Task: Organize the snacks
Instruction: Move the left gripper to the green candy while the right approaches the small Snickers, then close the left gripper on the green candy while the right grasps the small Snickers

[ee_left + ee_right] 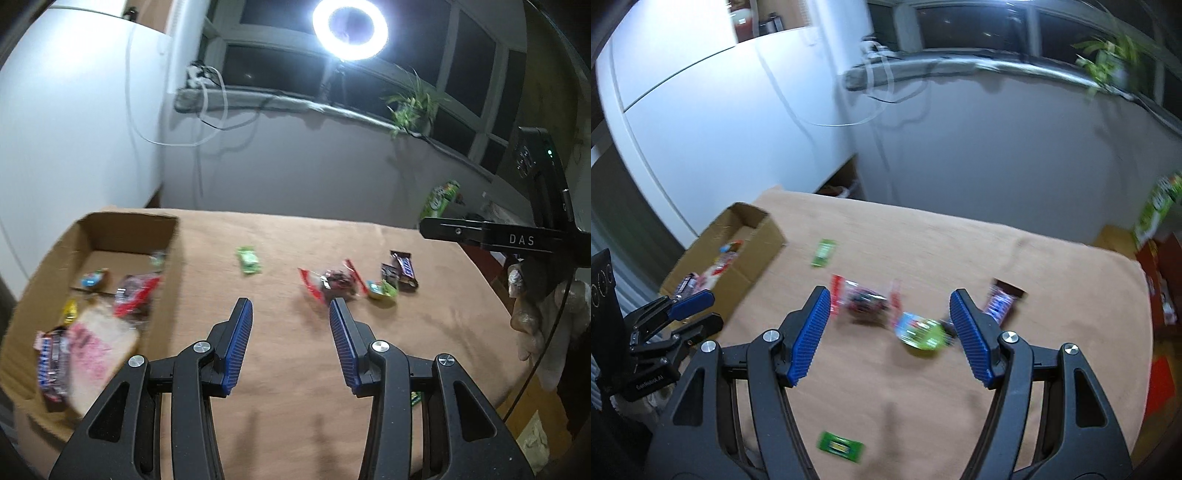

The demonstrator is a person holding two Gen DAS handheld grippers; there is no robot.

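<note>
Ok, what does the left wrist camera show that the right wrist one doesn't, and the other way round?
Only the left wrist view shows the ring light at the window, the inside of the cardboard box with several snacks already in it, and a gloved hand at the right edge.

Only the right wrist view shows a green packet lying near the table's front edge, beneath the open right gripper.

Both show the brown-covered table, the box, a green packet beyond the grippers, a red-ended clear packet, a green cup-shaped snack and a brown chocolate bar.
</note>
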